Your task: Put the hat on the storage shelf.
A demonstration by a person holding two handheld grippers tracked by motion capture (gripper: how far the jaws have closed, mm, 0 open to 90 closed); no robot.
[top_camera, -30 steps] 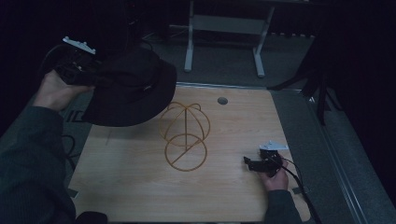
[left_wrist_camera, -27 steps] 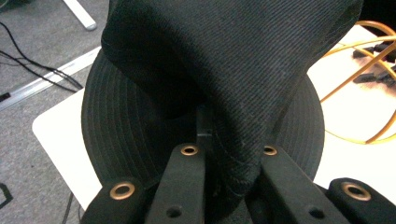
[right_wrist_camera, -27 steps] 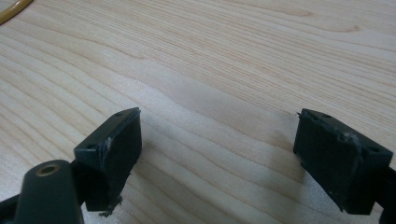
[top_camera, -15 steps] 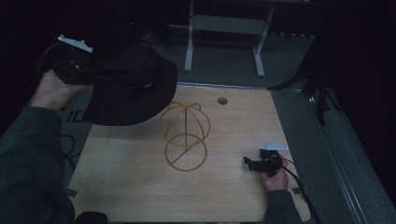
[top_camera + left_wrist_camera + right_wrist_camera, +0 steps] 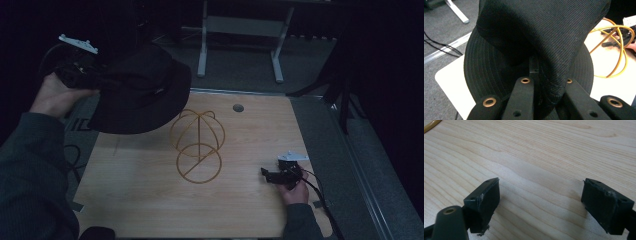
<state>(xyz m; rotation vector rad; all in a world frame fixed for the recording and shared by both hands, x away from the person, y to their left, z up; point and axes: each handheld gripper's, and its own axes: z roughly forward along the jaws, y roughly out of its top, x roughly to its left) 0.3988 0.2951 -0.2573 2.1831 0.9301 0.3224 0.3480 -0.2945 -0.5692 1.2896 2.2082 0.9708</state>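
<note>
Dim room, wood table (image 5: 150, 200): my left gripper (image 5: 82, 80) pinches the black hat (image 5: 142, 92) upper left; a thin fold could slip. Right gripper (image 5: 272, 175) gapes empty, lower right.

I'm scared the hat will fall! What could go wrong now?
The left gripper pinches only a fold of the black hat, so the hat might slip out while it hangs above the table's edge. The floppy brim could also bump the yellow wire stand and push it over. The right gripper rests open on the table, too far to catch anything.
</note>
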